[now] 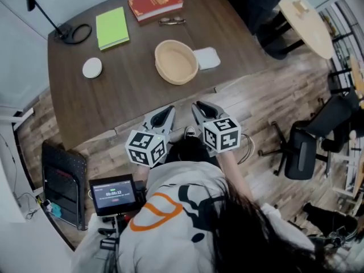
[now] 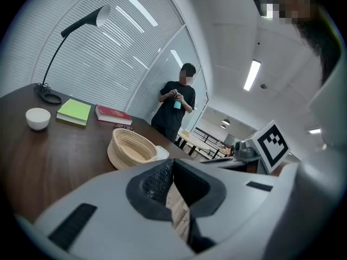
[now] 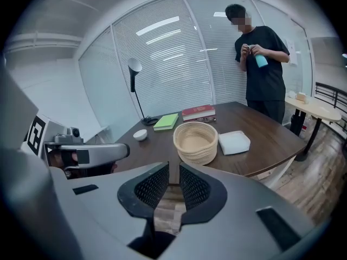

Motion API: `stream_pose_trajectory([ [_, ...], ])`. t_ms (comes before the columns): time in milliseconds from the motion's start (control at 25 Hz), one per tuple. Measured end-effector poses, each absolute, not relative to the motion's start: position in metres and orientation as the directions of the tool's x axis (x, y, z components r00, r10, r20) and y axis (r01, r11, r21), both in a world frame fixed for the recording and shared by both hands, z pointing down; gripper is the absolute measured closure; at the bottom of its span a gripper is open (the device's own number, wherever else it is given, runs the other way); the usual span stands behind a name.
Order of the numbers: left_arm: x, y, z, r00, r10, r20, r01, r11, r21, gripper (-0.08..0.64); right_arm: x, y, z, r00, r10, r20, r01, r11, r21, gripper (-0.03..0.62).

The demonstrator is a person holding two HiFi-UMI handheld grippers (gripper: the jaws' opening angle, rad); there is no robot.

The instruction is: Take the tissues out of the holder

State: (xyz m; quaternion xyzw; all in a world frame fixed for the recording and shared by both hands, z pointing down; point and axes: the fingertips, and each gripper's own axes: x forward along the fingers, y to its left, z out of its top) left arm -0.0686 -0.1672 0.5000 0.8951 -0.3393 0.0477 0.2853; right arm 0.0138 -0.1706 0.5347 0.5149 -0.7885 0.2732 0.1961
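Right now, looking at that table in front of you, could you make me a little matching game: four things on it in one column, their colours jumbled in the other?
Things:
1. notebook
2. thick book
3. woven basket
4. small bowl

Colours:
A. white
B. tan
C. red
D. green

Pairs: 1-D, 2-C, 3-B, 4-A
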Motion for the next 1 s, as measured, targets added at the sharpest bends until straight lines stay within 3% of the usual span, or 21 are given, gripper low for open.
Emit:
stream_pose_trajectory([
  [560,-0.072,-0.118,0.485,0.719,-0.641,0.268,-0.681,-0.573,0.456,0.56,0.003,-0.119,0.525,-0.461,-0.688,0.56,-0.887,0.385,-0.256,0.535],
  [1000,0.02,-0.008,0.479,0.766,-0.587,0.262,-0.638,-0.642,0.425,0.56,0.095,-0.004,0.516,-0.413,-0.738,0.533,-0.911,0.325,-0.255,0.535],
])
